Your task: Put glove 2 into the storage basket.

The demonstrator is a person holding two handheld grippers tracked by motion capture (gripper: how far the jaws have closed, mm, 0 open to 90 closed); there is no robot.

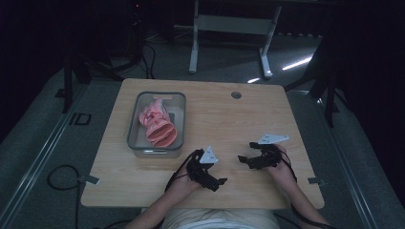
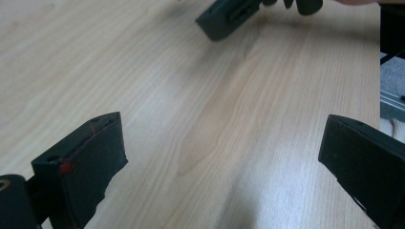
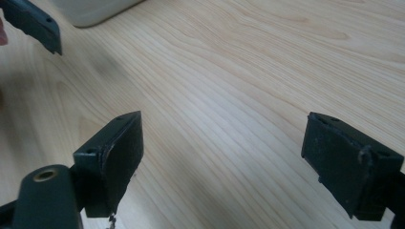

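The pink cloth (image 1: 156, 121) lies bunched and folded inside a clear plastic bin (image 1: 135, 114), which stands on the left half of the wooden table (image 1: 248, 119), towards its far edge. The cloth fills most of the bin's middle and reaches almost to its near wall; nothing touches it. A pale corner of the bin (image 3: 95, 12) also shows at the top of the right gripper view.

Nearer the person, just right of the bin's near corner, the left gripper (image 1: 220, 182) is held low over the table in the person's left hand (image 1: 184, 183), its jaws turned towards the right. In the left gripper view its two black jaws stand wide apart with nothing but bare wood between them, so it is released and empty; a black jaw of the other gripper shows at the top of that view.

Right of it, with a gap of table between the two, the right gripper (image 1: 246, 159) sits in the person's right hand (image 1: 282, 167), jaws pointing left towards the other tool. In the right gripper view its jaws are likewise spread wide over bare wood, gripping nothing.

Both grippers are near the front edge of the table and well apart from the cloth.
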